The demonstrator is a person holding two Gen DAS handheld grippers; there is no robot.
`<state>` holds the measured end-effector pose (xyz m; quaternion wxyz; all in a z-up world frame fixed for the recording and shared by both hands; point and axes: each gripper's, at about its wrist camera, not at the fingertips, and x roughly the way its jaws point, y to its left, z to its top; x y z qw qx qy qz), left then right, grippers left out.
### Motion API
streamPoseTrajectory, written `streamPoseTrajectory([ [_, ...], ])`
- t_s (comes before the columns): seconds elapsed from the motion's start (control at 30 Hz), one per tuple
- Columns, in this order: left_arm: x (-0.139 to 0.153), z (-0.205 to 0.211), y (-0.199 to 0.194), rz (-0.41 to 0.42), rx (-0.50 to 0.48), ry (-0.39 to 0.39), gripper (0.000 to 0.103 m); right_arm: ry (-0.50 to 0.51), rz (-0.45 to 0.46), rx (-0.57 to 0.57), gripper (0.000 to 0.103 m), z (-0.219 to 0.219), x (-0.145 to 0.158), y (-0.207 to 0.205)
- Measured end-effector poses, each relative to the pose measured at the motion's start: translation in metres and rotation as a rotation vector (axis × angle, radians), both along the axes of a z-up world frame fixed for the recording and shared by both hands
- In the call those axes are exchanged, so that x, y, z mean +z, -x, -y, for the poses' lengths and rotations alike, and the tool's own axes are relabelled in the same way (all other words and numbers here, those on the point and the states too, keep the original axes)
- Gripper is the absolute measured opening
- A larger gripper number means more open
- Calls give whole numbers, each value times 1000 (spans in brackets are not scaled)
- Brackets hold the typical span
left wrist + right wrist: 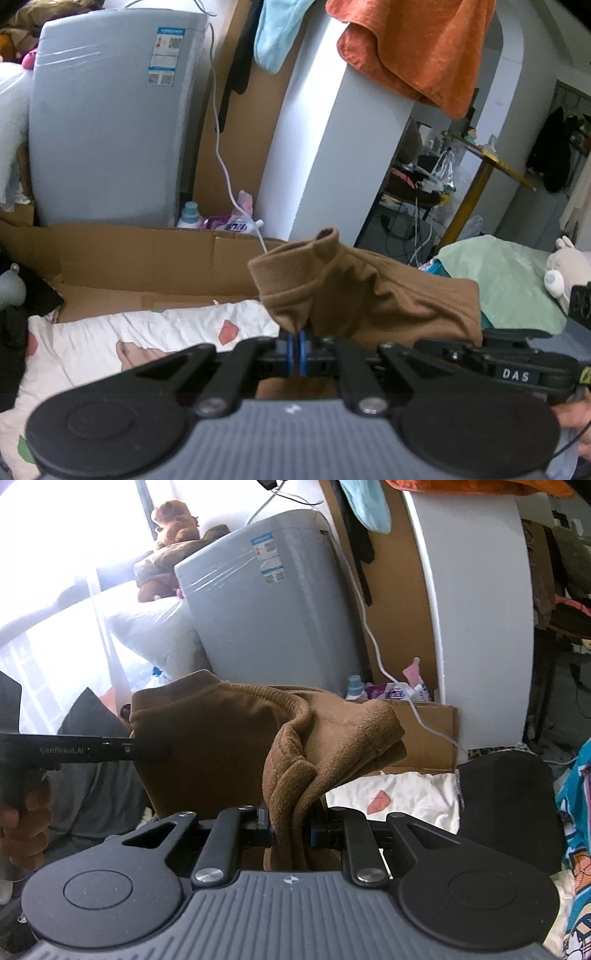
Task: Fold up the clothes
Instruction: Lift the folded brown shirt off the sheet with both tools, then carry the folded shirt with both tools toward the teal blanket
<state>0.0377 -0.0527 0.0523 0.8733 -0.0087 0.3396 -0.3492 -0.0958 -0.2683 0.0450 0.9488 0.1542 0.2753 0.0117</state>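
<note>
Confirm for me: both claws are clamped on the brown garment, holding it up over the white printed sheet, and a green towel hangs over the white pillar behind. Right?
One slip: the towel draped over the white pillar is orange, not green, as the left wrist view shows. The rest holds: the left claw and right claw both grip the brown garment above the white printed sheet.

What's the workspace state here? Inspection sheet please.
Surface: white sheet with pink prints, flattened cardboard behind it.
Job's things: brown garment held up in the air between both tongs.
Clutter: detergent bottle, plush toy, green cloth.
Grippers: left tongs shut on the garment; right tongs shut on a thick bunch of it.
Cables: white cable hanging down to the cardboard.
Surroundings: grey appliance, orange towel, blue towel.
</note>
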Motion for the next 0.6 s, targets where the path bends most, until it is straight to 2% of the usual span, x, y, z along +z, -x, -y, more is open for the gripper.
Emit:
streamPoseTrajectory([
  [0.27, -5, 28, -11, 7, -31, 3, 4, 0, 34, -51, 16, 36, -6, 0],
  [0.6, -48, 75, -38, -35, -60, 39, 3, -18, 47, -130, 16, 100, -39, -6],
])
